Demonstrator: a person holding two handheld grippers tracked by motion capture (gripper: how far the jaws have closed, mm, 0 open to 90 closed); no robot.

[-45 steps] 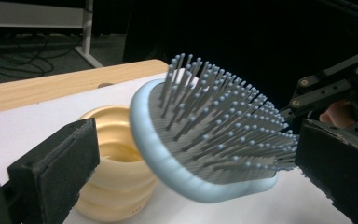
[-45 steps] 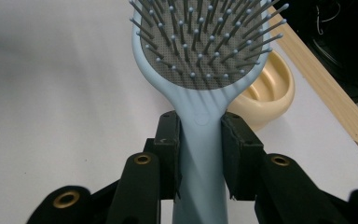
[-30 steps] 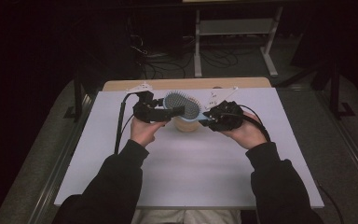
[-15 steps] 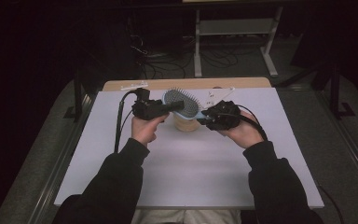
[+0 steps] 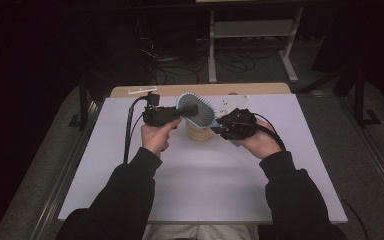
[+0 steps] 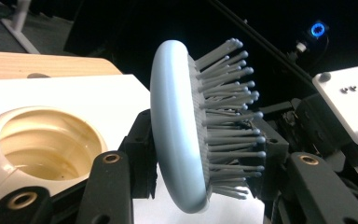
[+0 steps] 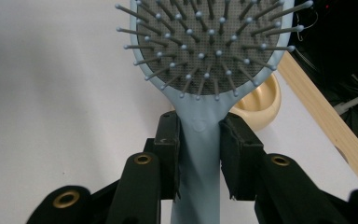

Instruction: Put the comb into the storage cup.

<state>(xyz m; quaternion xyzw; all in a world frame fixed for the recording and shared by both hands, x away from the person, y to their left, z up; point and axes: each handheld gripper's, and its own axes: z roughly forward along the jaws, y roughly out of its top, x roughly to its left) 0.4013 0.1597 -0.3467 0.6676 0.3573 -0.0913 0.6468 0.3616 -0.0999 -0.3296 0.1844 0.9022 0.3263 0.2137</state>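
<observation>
High view looks down and forward over my table [image 5: 130, 200]. Both gripper views sit close, along my jaws, sharing the hairbrush [image 6: 182, 135] and beige cup [image 7: 261, 105].

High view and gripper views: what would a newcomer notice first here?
A pale blue hairbrush is held up over the middle of the white table, with the right gripper shut on its handle. The left gripper reaches to the brush head, and a cream bowl stands just beneath.
</observation>
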